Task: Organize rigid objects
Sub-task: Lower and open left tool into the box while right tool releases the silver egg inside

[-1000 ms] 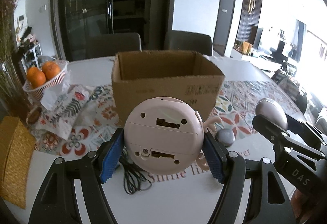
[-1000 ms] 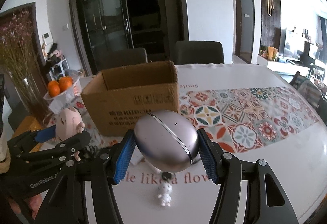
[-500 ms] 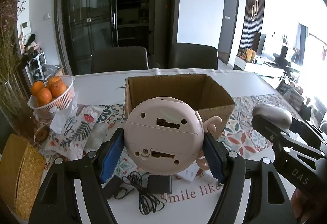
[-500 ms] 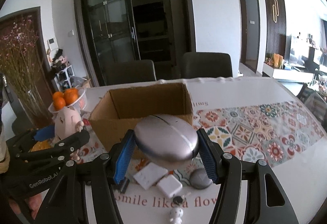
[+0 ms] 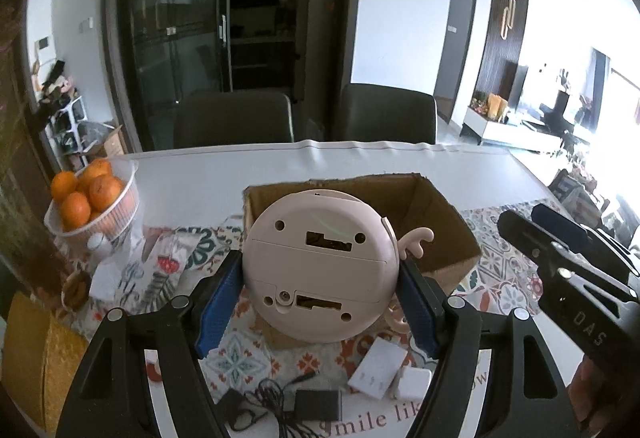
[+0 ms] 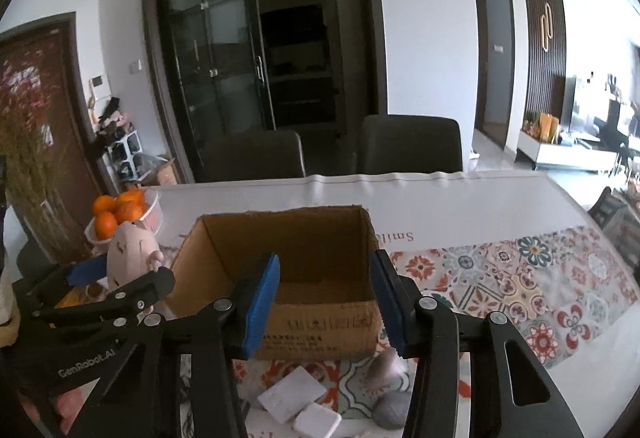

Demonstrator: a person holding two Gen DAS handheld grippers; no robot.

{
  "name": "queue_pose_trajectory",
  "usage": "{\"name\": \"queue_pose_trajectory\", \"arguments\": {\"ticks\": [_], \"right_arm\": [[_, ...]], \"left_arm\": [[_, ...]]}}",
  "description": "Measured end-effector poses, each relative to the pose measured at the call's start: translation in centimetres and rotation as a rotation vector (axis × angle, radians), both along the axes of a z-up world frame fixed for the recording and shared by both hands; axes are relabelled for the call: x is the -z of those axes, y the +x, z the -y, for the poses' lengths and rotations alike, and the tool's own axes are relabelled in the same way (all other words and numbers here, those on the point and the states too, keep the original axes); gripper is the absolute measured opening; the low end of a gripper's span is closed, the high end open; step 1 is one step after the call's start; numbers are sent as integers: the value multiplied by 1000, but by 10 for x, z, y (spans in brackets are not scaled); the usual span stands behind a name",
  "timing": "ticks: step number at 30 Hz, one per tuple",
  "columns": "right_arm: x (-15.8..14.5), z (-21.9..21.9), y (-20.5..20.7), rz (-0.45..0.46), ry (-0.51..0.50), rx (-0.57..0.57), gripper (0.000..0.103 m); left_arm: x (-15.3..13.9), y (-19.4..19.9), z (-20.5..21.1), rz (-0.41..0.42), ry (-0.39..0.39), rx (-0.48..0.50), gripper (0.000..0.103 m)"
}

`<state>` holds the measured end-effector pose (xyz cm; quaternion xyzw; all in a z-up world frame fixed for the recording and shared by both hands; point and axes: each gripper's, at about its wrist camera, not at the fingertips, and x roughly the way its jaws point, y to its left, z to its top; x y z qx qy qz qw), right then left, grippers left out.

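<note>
Left gripper (image 5: 320, 298) clamps one pink pig toy (image 5: 320, 270) near one open cardboard box (image 6: 288, 278); right gripper (image 6: 326, 302) empty, jaws closing; two white adapters (image 6: 292, 396) below.

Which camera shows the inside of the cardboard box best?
The right wrist view: it looks down into the cardboard box, showing its walls and bare floor. In the left wrist view the pink piggy toy in the left claw hides most of it.

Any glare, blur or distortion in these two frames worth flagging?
Left wrist view: the window side at right is blown out white, washing detail beyond the table edge; the pink toy stays sharp. Right wrist view: exposure is more even, the cardboard box is crisp, a small grey object below it is smeared. Both views bend straight lines, with dark corners.
</note>
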<state>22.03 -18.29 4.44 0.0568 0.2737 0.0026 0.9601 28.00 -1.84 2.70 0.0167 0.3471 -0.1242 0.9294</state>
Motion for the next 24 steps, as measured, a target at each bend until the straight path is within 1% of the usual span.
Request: {"name": "queue_pose_trajectory", "arguments": {"ticks": [2, 9, 15, 20, 24], "right_arm": [[-1, 3, 10, -15, -7, 6, 48], [-2, 16, 40, -85, 1, 2, 48], [5, 25, 55, -131, -1, 9, 48], [14, 30, 63, -160, 15, 22, 48], [20, 35, 70, -184, 30, 31, 48]], "left_arm": [[-2, 12, 4, -22, 9, 1, 73], [-2, 39, 22, -62, 53, 10, 73], [10, 57, 33, -115, 73, 21, 73], [23, 70, 40, -180, 72, 32, 74], [31, 77, 43, -214, 81, 27, 74]]}}
